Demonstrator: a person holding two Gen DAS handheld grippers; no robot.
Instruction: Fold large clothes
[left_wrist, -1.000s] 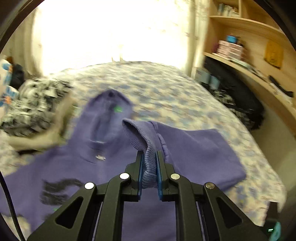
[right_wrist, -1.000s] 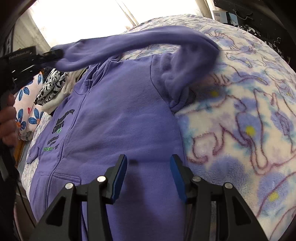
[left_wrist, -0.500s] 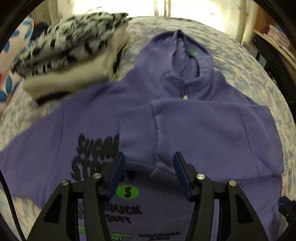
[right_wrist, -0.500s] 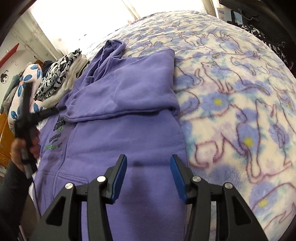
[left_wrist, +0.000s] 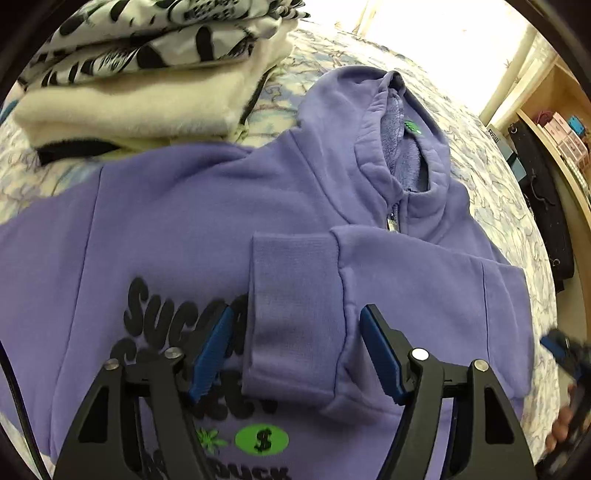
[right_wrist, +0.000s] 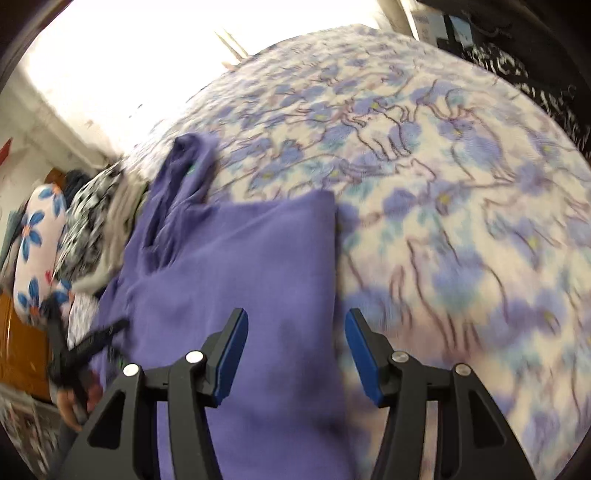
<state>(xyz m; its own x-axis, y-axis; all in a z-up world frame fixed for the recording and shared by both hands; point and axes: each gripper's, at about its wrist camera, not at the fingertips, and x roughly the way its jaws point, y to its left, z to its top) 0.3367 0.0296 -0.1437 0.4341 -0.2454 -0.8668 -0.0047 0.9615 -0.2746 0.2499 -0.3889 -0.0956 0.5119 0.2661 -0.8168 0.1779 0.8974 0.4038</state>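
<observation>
Bed (right_wrist: 461, 184) with blue floral fleece cover; bright window at far end, shelves at right. Purple hoodie (left_wrist: 184, 221) lies flat on bed, sleeve (left_wrist: 295, 314) folded across chest. Left claw (left_wrist: 295, 354) apart, having just opened; right claw (right_wrist: 295, 354) apart, just widening, empty.

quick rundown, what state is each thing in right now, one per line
hoodie: flat on the bed, front up, zipped
right sleeve: folded across the chest, cuff lying free
hood: spread flat, lining showing
left gripper: open over the cuff, fingers just opened, nothing gripped
right gripper: open, holding nothing, over the hoodie's edge
stack of clothes: folded, beside the hood
</observation>
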